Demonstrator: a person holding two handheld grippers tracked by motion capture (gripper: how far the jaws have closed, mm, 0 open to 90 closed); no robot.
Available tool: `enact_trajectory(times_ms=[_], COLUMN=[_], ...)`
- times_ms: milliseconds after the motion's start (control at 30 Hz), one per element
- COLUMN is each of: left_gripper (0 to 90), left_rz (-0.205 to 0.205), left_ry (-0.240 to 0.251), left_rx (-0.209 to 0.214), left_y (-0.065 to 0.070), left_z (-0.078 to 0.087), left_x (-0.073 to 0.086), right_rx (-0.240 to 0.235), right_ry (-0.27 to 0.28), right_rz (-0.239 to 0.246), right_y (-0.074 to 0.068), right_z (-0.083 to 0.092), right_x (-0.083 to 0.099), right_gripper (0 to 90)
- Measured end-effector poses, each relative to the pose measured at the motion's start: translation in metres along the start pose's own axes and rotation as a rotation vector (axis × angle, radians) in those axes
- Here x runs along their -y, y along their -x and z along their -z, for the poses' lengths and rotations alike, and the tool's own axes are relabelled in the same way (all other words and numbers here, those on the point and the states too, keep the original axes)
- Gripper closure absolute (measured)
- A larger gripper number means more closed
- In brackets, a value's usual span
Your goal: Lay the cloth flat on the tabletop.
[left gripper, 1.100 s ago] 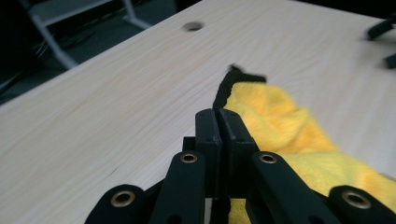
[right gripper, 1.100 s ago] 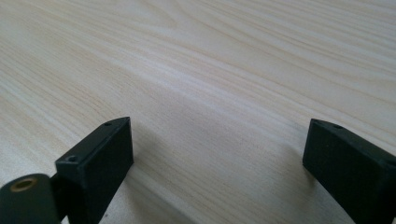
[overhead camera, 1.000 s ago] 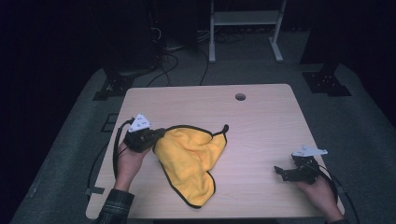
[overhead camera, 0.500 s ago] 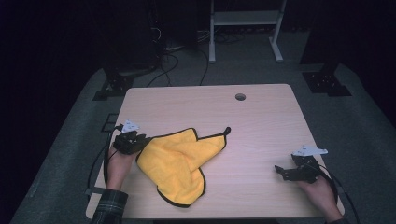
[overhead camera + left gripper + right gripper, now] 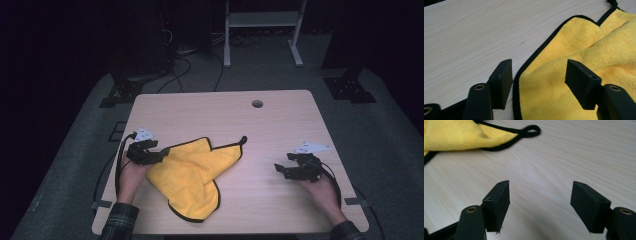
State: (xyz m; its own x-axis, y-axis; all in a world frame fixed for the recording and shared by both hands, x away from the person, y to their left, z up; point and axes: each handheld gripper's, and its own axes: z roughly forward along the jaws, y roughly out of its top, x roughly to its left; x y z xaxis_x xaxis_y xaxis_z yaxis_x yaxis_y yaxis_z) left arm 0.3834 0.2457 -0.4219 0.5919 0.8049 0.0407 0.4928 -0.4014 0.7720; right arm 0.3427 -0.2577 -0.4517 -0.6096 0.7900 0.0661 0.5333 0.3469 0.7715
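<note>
A yellow cloth (image 5: 195, 172) with black trim lies partly folded on the left half of the wooden table (image 5: 280, 120); its hanging loop (image 5: 243, 139) points right. My left gripper (image 5: 162, 151) rests at the cloth's left edge. In the left gripper view its jaws (image 5: 539, 80) have just been opening and stand apart, with the cloth's trimmed edge (image 5: 584, 50) lying loose between them, untouched by the pads. My right gripper (image 5: 279, 170) hovers over bare wood right of the cloth; its jaws (image 5: 540, 202) have just been closing a little but are open and hold nothing. The cloth's corner (image 5: 454, 135) lies ahead of it.
A round cable hole (image 5: 257, 103) sits near the table's far edge. Beyond the table are a white stand (image 5: 260, 30), black equipment feet (image 5: 350, 87) and cables on the grey floor. Each gripper trails a cable off the table's side.
The left gripper let go of the cloth, which it had dragged left and spread flatter. The right gripper has moved left towards the cloth and narrowed its jaws a little.
</note>
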Motion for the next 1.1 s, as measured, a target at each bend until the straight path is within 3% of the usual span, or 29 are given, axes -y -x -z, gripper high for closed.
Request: enact_trajectory(times_ms=[233, 433, 600, 733, 867, 1000, 1033, 1100], left_gripper=[34.6, 32.8, 30.9, 28.7, 26.9, 25.8, 25.4, 25.4], left_rz=[-0.02, -0.034, -0.057, -0.063, -0.095, -0.112, -0.135, -0.134], left_ry=[0.031, 0.042, 0.017, 0.004, -0.035, -0.06, -0.074, -0.081], left_rx=[0.022, 0.062, 0.096, 0.116, 0.141, 0.149, 0.146, 0.148], left_y=[0.008, 0.016, 0.026, 0.031, 0.041, 0.046, 0.048, 0.049], left_z=[-0.006, -0.026, -0.056, -0.07, -0.093, -0.105, -0.111, -0.117], left_x=[-0.011, -0.028, -0.041, -0.047, -0.053, -0.056, -0.058, -0.06], right_rx=[-0.05, -0.073, -0.067, -0.071, -0.073, -0.066, -0.065, -0.058], right_ry=[0.019, 0.036, 0.044, 0.036, 0.017, 0.007, -0.004, -0.014], right_rz=[0.005, -0.01, 0.013, 0.021, 0.038, 0.055, 0.06, 0.077], right_y=[-0.011, -0.011, -0.016, -0.017, -0.021, -0.025, -0.027, -0.029], right_z=[-0.034, -0.062, -0.083, -0.098, -0.111, -0.121, -0.126, -0.13], right_x=[-0.028, -0.049, -0.065, -0.073, -0.076, -0.077, -0.076, -0.076], right_gripper=[33.4, 33.6, 33.6, 32.9, 32.2, 32.0, 32.0, 31.6])
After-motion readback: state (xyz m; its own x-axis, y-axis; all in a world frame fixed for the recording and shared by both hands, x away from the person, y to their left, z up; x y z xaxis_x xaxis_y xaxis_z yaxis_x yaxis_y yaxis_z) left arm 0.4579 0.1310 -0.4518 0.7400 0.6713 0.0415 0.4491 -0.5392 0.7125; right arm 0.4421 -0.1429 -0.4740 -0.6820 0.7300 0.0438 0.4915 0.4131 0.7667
